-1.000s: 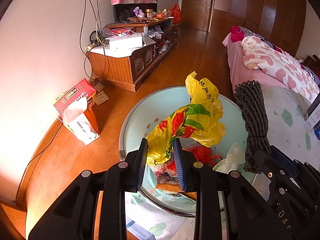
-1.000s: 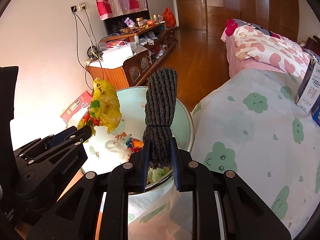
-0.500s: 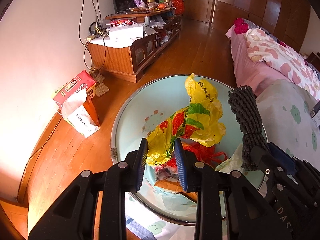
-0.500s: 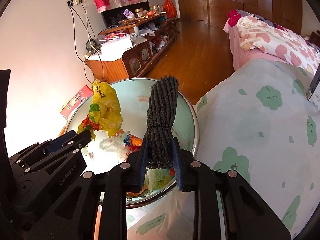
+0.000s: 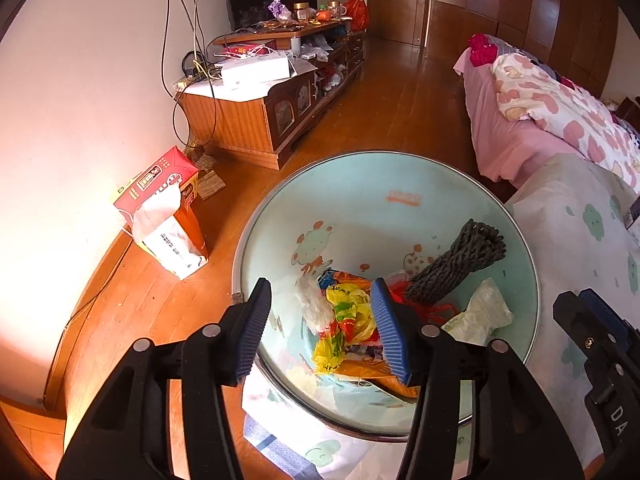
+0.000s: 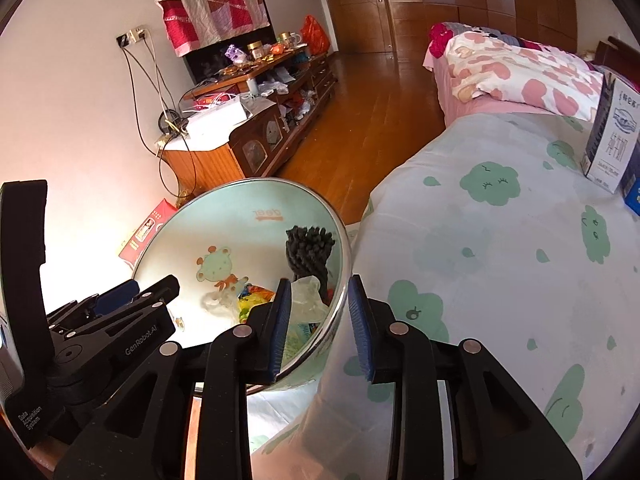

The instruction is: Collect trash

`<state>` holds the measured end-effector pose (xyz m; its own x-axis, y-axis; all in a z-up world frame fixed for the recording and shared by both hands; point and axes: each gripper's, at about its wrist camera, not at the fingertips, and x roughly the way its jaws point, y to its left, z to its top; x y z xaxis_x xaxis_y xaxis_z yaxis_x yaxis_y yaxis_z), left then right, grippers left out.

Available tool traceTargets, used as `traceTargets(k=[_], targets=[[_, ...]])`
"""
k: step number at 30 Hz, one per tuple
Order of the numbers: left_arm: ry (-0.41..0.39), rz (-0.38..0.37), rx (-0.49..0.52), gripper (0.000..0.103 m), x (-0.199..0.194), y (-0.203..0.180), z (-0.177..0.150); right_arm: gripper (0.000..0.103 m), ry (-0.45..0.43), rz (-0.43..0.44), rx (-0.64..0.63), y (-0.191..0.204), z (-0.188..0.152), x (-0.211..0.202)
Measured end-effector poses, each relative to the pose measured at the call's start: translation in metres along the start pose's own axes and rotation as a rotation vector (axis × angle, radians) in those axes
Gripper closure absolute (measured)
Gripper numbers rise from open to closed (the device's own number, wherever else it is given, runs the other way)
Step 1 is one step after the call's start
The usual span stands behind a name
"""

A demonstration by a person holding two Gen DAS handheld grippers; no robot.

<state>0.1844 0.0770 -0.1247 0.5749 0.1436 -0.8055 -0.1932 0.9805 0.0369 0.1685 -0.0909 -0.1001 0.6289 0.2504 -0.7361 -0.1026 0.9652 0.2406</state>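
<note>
The trash sits in a pale green basin with cartoon animals printed inside, standing on the wood floor just beside the bed. In it lie a yellow bag, a dark rope bundle leaning against the far right wall, a white plastic wad, a clear bag, red netting and some orange wrappers near the front. The left gripper hangs over the near side of the basin with its jaws spread wide and nothing between them; the yellow bag lies loose below the gap, not gripped. The right gripper is likewise parted and empty, its jaws standing either side of the basin's metal rim, whether touching it I cannot tell. The bags and netting look feather-light, soft and slippery, so a pinch on a bunched fold or knot should hold better than on a flat sheet, and they will crumple and trail when lifted. The rope looks heavier and springy but firm where it is bound, so its waist is probably the best place to grip. Should the basin need carrying, its rim seems the only good hold, and a one-sided lift might tip the contents out. A red box stands by the wall, apart from all this.
</note>
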Motion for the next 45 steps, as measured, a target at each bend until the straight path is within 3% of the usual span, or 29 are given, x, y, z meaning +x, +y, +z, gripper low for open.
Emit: traceTargets(k=[6, 8, 12, 26, 35, 45], targets=[[-0.044, 0.025, -0.003, 0.022, -0.023, 0.008, -0.015, 0.044, -0.060, -0.039, 0.056, -0.009, -0.010, -0.022], [-0.052, 0.025, -0.004, 0.021, -0.032, 0.012, -0.023, 0.024, -0.086, -0.062, 0.084, -0.012, -0.015, -0.029], [-0.063, 0.046, -0.009, 0.014, -0.047, 0.019, -0.038, 0.014, -0.108, -0.065, 0.124, -0.017, -0.025, -0.041], [-0.147, 0.019, 0.003, 0.006, -0.108, 0.022, -0.058, 0.008, -0.140, -0.107, 0.097, -0.026, -0.045, -0.095], [-0.270, -0.018, 0.042, 0.006, -0.163, 0.011, -0.057, 0.005, -0.316, -0.168, 0.037, -0.016, -0.057, -0.157], [-0.352, -0.050, 0.053, 0.006, -0.215, 0.014, -0.057, 0.005, -0.438, -0.154, 0.047, -0.015, -0.056, -0.212]])
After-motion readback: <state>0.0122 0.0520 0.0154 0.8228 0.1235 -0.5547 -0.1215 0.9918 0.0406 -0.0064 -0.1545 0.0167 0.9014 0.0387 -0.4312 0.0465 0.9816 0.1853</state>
